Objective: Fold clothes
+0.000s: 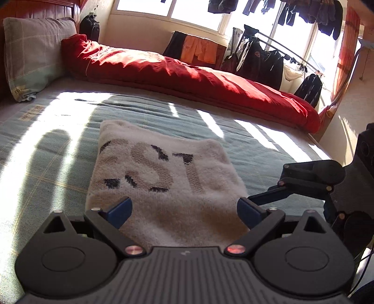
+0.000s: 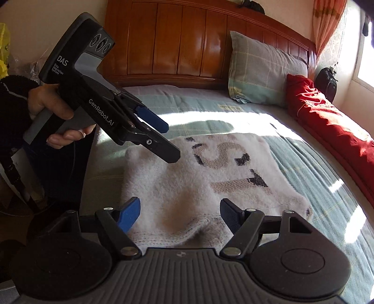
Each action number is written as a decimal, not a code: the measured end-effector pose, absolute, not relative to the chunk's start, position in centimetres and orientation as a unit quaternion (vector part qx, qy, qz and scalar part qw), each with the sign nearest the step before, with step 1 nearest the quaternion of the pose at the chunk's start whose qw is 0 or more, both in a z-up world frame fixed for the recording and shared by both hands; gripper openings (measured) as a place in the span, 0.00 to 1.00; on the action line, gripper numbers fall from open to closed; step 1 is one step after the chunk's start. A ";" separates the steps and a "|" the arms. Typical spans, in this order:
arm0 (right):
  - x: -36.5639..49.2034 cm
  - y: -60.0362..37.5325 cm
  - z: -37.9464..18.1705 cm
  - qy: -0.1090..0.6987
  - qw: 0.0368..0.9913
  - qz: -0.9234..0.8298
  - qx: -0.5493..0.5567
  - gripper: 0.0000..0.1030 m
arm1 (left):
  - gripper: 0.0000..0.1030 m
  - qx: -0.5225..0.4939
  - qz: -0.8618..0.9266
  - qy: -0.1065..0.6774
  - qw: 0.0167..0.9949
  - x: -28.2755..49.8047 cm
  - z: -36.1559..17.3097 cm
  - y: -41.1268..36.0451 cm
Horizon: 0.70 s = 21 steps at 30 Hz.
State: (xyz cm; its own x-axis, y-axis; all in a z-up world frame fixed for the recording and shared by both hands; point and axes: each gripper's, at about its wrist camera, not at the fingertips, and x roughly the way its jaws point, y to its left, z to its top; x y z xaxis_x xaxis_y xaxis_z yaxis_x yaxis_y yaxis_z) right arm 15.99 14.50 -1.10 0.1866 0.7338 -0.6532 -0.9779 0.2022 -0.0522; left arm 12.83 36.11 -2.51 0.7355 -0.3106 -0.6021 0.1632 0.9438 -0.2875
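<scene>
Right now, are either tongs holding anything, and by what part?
Nothing is held. Left tongs and right tongs are both open above the folded sweater, with no cloth pinched between the fingers.

Harsh window (image 1: pixel 198 11) sun, striped shadows on bedspread (image 1: pixel 58 145), fisheye-bent edges.

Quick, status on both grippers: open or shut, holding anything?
Left gripper: open, holding nothing, above the white sweater.
Right gripper: open, holding nothing, at the sweater's near edge.
</scene>
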 end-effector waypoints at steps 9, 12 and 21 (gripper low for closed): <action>16.8 12.2 -2.7 0.329 0.719 0.567 -0.233 0.77 | 0.94 -0.127 -0.089 0.394 0.906 11.7 -4.8 36.0; 19.5 11.1 -0.6 0.328 0.742 0.555 -0.183 0.77 | 0.94 -0.112 -0.071 0.376 0.917 10.8 -3.3 35.2; 33.2 13.9 -0.7 0.368 0.816 0.439 -0.083 0.43 | 0.94 -0.049 -0.079 0.376 0.922 10.2 -2.7 30.5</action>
State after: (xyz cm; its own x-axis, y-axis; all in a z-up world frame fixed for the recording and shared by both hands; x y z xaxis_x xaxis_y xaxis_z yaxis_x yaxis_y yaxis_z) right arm 33.24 13.87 -0.69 0.3450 0.6548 -0.6725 -0.7765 0.6016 0.1873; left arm 10.18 30.55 -2.75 0.7048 -0.1825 -0.6855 0.1086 0.9827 -0.1500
